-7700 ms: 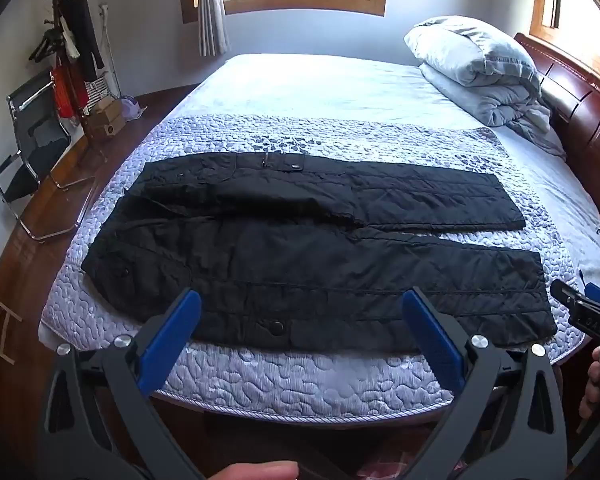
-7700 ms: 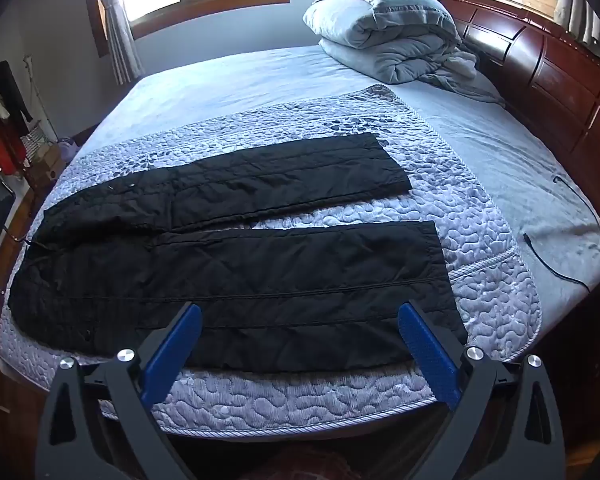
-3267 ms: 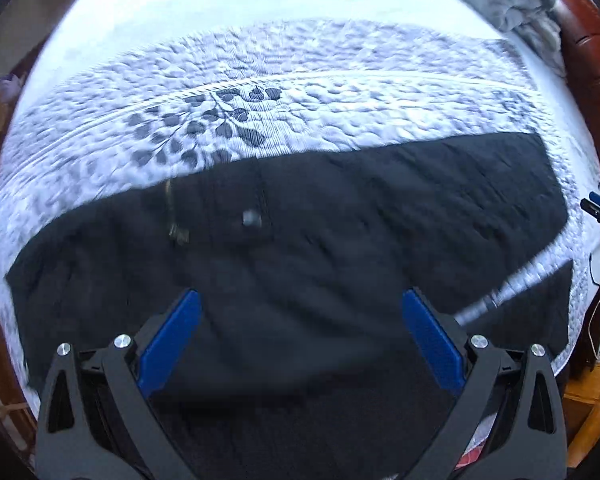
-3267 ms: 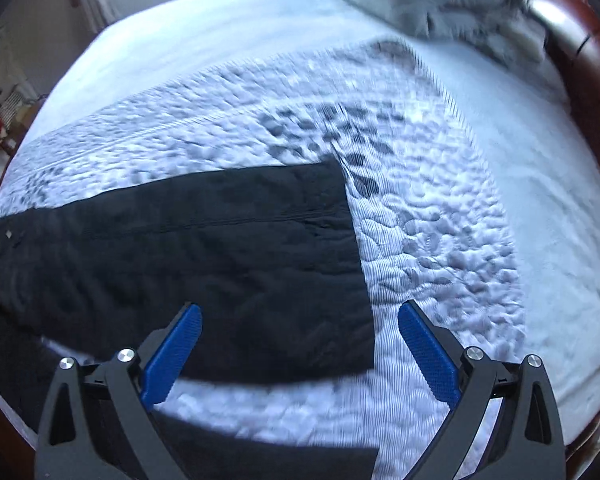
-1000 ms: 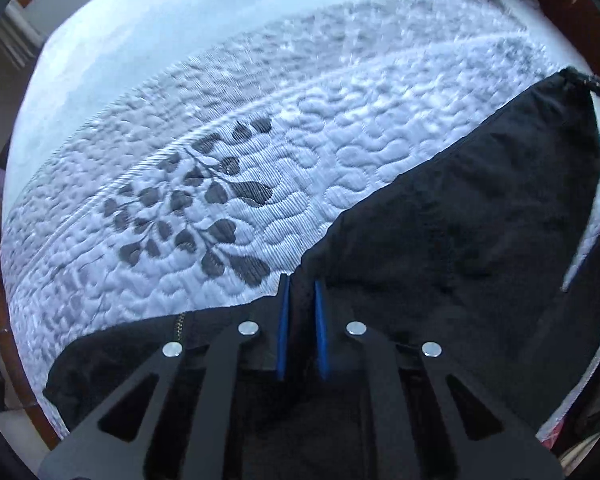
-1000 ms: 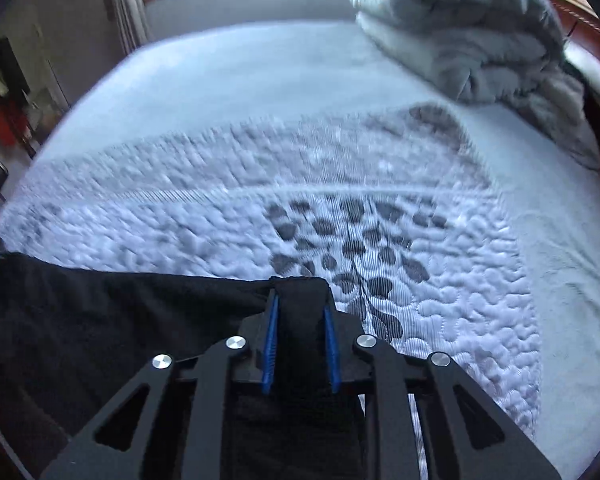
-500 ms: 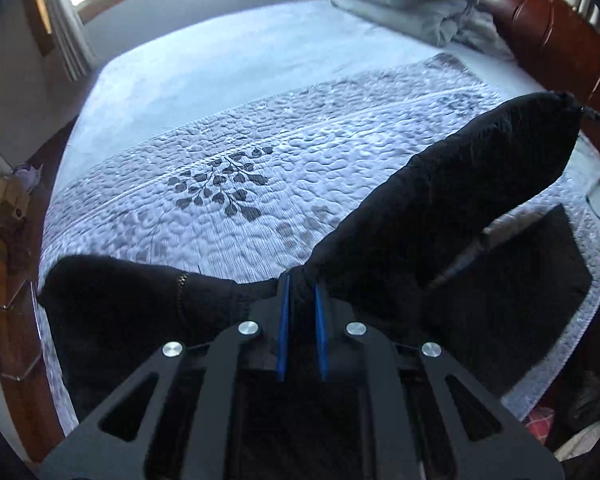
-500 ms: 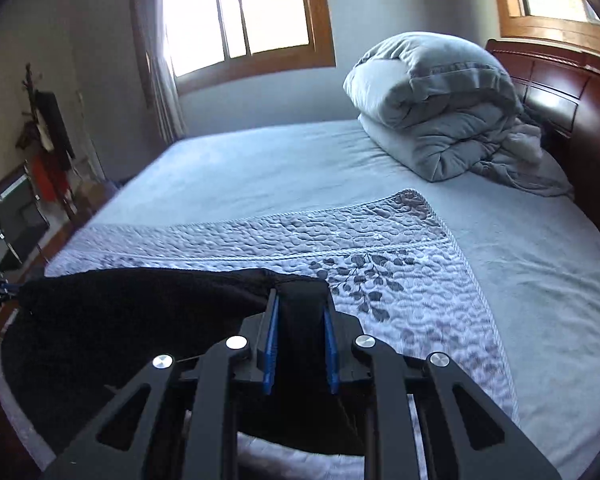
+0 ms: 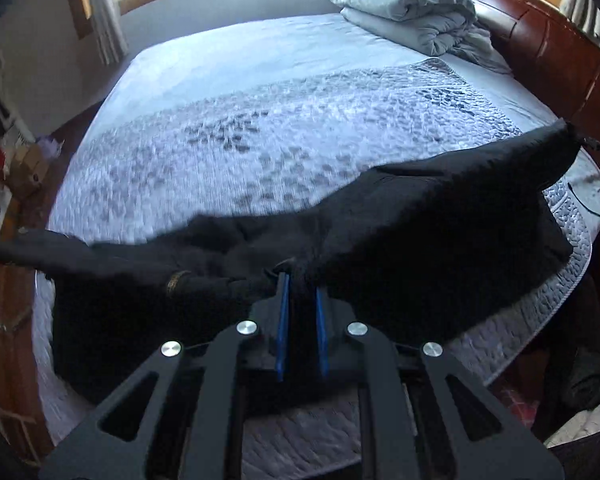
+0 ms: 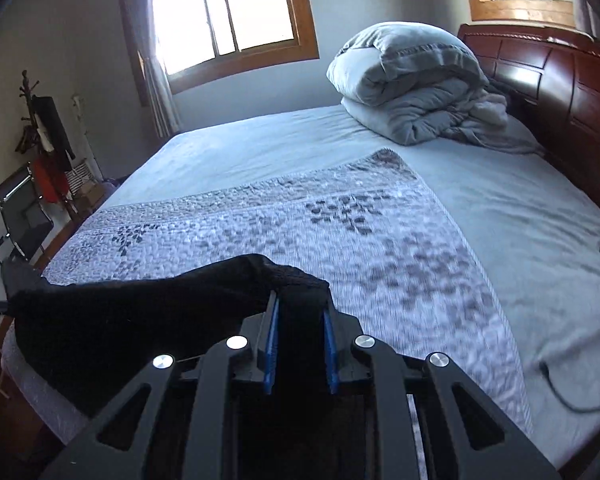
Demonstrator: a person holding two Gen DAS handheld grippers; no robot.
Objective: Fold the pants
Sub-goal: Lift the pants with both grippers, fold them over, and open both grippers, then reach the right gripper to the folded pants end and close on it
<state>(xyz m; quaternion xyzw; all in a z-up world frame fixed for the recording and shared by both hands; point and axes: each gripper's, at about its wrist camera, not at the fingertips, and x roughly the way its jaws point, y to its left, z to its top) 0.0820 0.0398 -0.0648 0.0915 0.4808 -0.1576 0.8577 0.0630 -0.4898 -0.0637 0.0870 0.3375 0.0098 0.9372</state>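
Observation:
The black quilted pants (image 9: pixel 420 240) hang lifted over the near edge of the bed, stretched between both grippers. My left gripper (image 9: pixel 300 280) is shut on the waist end, beside a brass zipper pull (image 9: pixel 178 279). In the left wrist view the cloth rises to a peak at the far right, where the other gripper holds it. My right gripper (image 10: pixel 299 304) is shut on a bunched cuff end of the pants (image 10: pixel 140 312), and the cloth trails down to the left.
A patterned grey quilt (image 10: pixel 340 232) covers the near half of the bed, over a pale blue sheet (image 10: pixel 520 220). A folded grey duvet (image 10: pixel 416 84) lies by the wooden headboard (image 10: pixel 560 76). A black cable (image 10: pixel 556 388) lies on the sheet at the right. A chair (image 10: pixel 20 216) and coat rack stand left.
Both grippers have pulled back and risen from the bed, carrying the held edge of the pants toward the near side. More of the room and the windows has come into view.

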